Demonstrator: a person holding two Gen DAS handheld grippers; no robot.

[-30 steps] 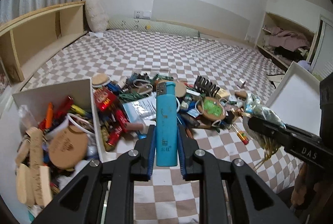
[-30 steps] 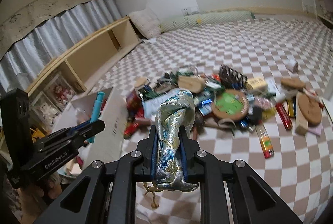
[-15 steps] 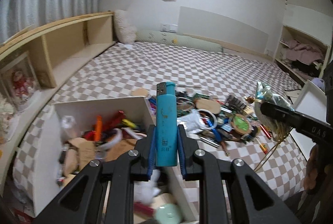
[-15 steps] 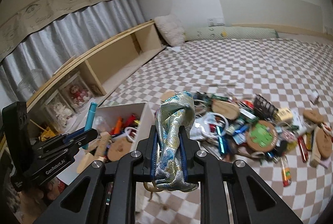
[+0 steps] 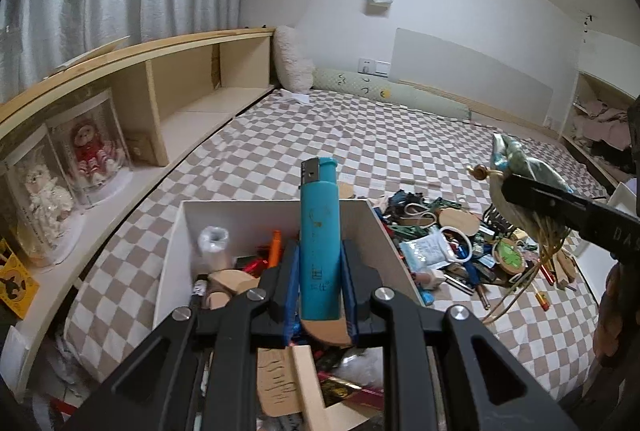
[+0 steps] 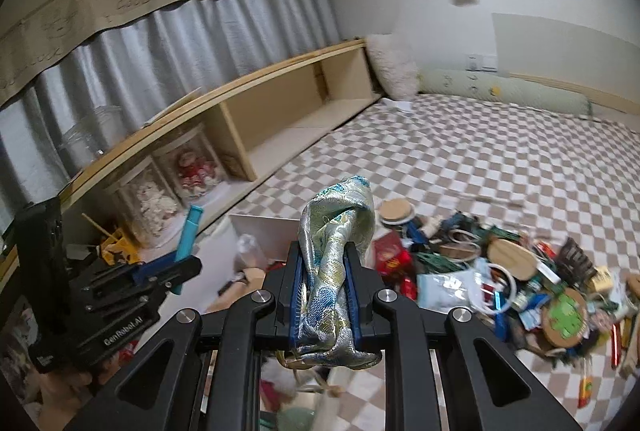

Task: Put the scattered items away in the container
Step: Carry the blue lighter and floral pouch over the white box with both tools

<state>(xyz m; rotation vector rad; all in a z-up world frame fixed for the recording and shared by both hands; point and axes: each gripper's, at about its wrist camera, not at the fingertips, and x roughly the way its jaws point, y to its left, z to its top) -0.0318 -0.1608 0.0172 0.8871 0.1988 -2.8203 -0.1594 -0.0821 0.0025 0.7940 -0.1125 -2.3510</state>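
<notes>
My left gripper (image 5: 319, 271) is shut on an upright teal lighter (image 5: 319, 231) and hangs over the open white box (image 5: 176, 243), which holds several small items. My right gripper (image 6: 326, 271) is shut on a green and silver brocade pouch (image 6: 336, 231), whose cords dangle below it. It hangs above the box's near right side (image 6: 264, 227). In the left wrist view the pouch (image 5: 516, 167) shows at the right. The left gripper (image 6: 176, 271) with the lighter (image 6: 188, 235) shows at the left of the right wrist view. The scattered pile (image 6: 500, 271) lies right of the box.
Everything rests on a checkered bed cover (image 5: 360, 135). A wooden shelf (image 5: 180, 83) with dolls in clear cases (image 5: 88, 147) runs along the left. A white pillow (image 5: 292, 63) sits at the far end. A white tray edge (image 5: 624, 195) is at the right.
Both grippers have swung left and upward from the pile to above the white box. The lighter and the pouch have stayed gripped throughout.
</notes>
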